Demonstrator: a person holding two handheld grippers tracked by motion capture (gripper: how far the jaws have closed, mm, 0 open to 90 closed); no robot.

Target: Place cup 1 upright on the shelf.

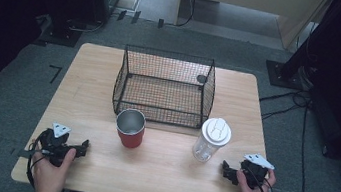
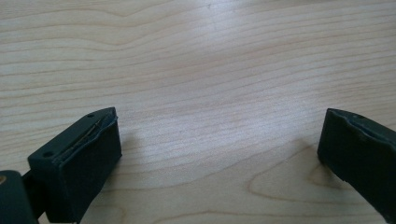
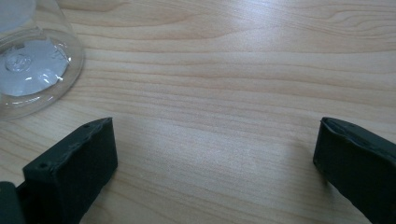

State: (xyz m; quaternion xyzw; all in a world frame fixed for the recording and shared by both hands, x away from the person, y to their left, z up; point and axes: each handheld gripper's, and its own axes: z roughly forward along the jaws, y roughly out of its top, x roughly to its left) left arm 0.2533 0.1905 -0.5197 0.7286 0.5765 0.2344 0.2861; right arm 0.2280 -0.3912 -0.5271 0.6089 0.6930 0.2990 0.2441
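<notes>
Two black handheld grippers: left gripper and right gripper, each topped by a grey three-cornered plate, trailing black cable, with blocky black jaws showing small screw holes.

cup + bottle by basket

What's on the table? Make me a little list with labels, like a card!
table: light wood
basket: black wire, empty, at the far middle
cup: red, shiny inside, upright, in front of the basket
bottle: clear, white lid, upright, right of the cup
left tongs: open, resting near the table's left corner
right tongs: open, near the bottle
</notes>
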